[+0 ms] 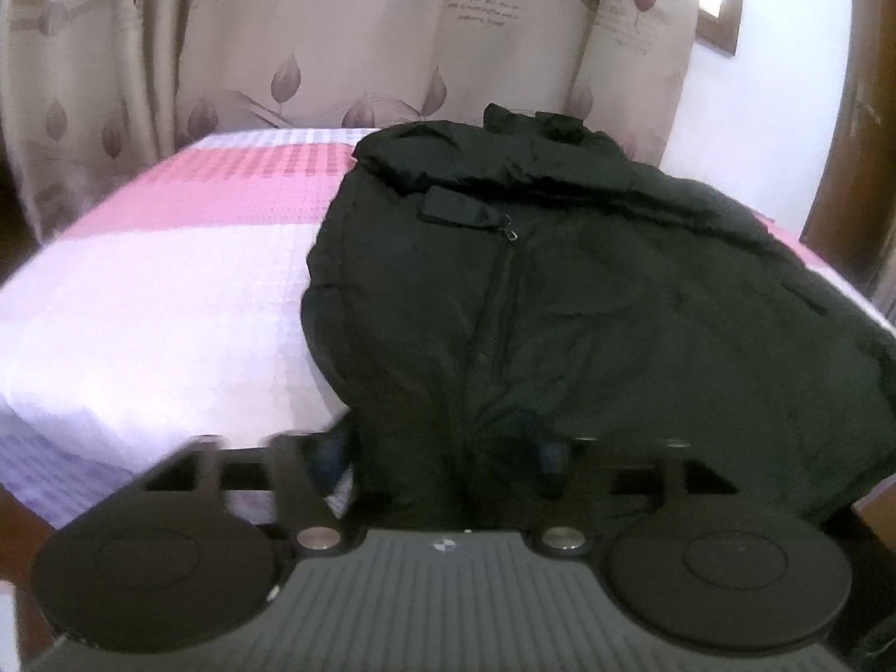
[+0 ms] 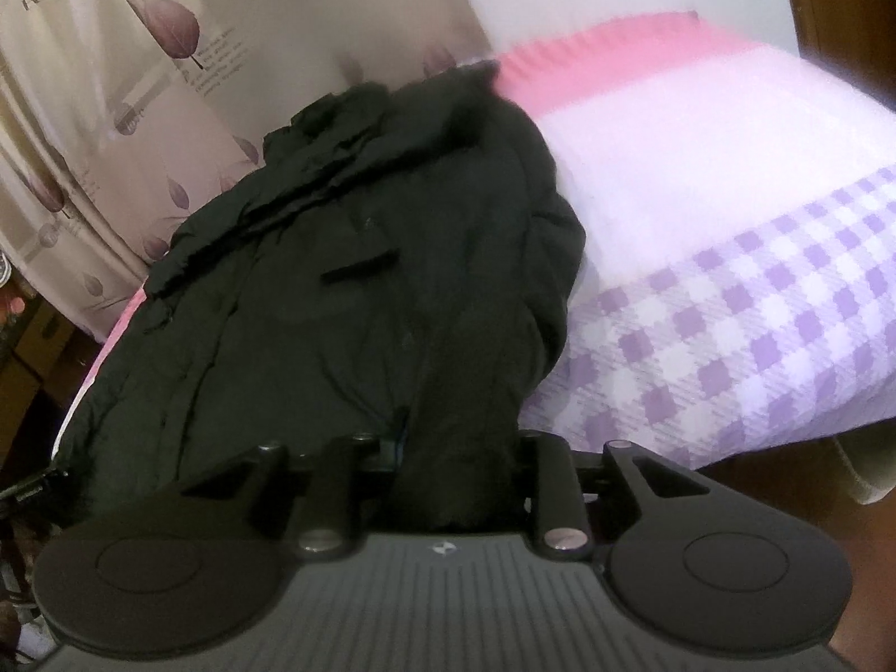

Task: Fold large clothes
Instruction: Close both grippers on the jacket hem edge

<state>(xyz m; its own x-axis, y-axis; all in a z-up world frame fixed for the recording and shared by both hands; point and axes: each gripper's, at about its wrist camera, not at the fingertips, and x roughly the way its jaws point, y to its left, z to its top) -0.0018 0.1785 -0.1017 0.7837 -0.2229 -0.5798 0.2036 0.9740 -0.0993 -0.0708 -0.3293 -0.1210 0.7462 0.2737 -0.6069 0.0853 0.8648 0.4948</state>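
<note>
A black zip-up jacket [image 1: 560, 280] lies front up on the bed, collar at the far end and hem toward me. In the left wrist view my left gripper [image 1: 442, 459] sits at the near hem. Its fingers stand wide apart with the dark fabric lying loose between them. In the right wrist view the same jacket [image 2: 364, 280] fills the left half of the bed. My right gripper [image 2: 459, 459] is shut on a bunched fold of its near edge, and the cloth hides the pads.
The bed [image 1: 168, 291] has a pink, white and lilac checked cover [image 2: 728, 325], bare beside the jacket. A leaf-print curtain [image 1: 280, 28] hangs behind it. Dark wooden furniture [image 1: 857, 140] stands to the right, and cardboard boxes [image 2: 28, 347] sit low at the left.
</note>
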